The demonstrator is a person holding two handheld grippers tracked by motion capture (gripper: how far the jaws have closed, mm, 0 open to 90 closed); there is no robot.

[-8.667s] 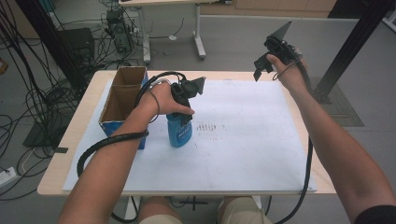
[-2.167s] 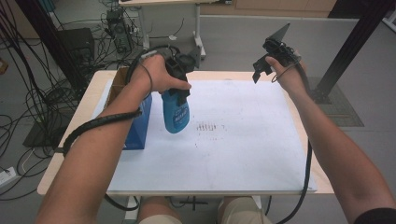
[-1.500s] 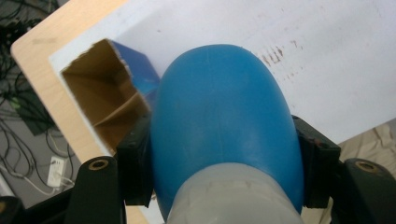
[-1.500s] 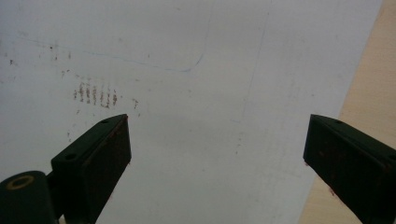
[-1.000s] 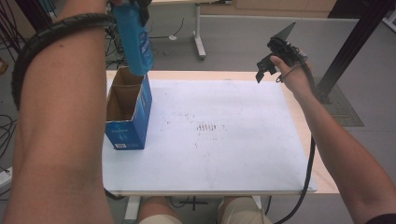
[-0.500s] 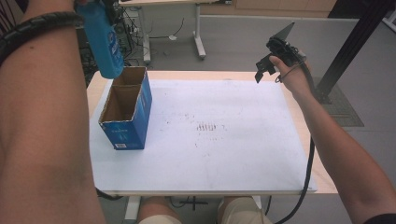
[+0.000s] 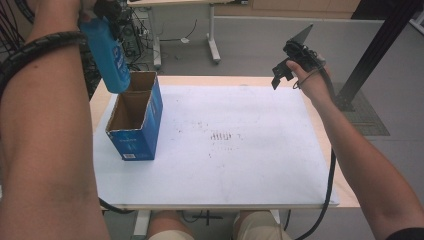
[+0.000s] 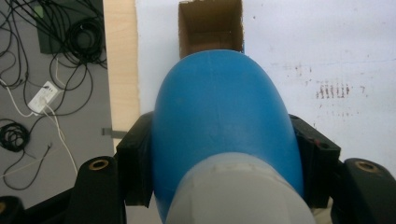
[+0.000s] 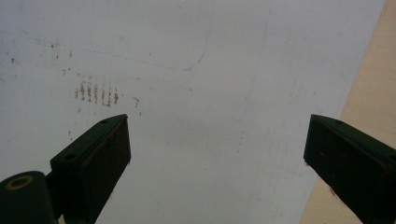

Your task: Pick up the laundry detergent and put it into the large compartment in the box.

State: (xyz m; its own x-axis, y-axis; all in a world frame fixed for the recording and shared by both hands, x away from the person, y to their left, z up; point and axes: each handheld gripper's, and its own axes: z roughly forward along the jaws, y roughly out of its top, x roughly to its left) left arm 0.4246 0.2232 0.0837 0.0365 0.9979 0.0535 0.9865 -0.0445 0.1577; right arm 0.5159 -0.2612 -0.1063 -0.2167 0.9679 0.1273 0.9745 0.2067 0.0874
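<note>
Change since 0.5 s ago: the bottle (image 7: 109, 56) hangs slightly lower and nearer the box (image 7: 134, 120), its base now overlapping the box's far rim in the high view; 8.7 s ago it stood on the desk (image 7: 215, 165) beside the box. The right gripper (image 7: 280, 76) has kept its place above the far right corner of the desk throughout.

Left gripper (image 7: 106, 9): closed on the bottle, held in the air above the far left part of the desk. In the left gripper view the 2 jaws press the blue body (image 8: 219, 126) from both sides, near its pale neck end (image 8: 238, 191), and the bottle's base points down toward the open box (image 8: 211, 27). The bottle hangs nearly upright, slightly tilted, with its base lowest, over the box's far end; whether it touches the rim cannot be told.

Right gripper: jaws wide apart, holding and touching nothing. In the right gripper view (image 9: 217, 154) the white sheet (image 9: 187, 93) and a strip of bare desk edge (image 9: 369, 93) lie below the 2 jaws.

Box: a blue carton with its top open, standing near the left edge of the desk on the white sheet. Its brown interior shows no contents.
</note>
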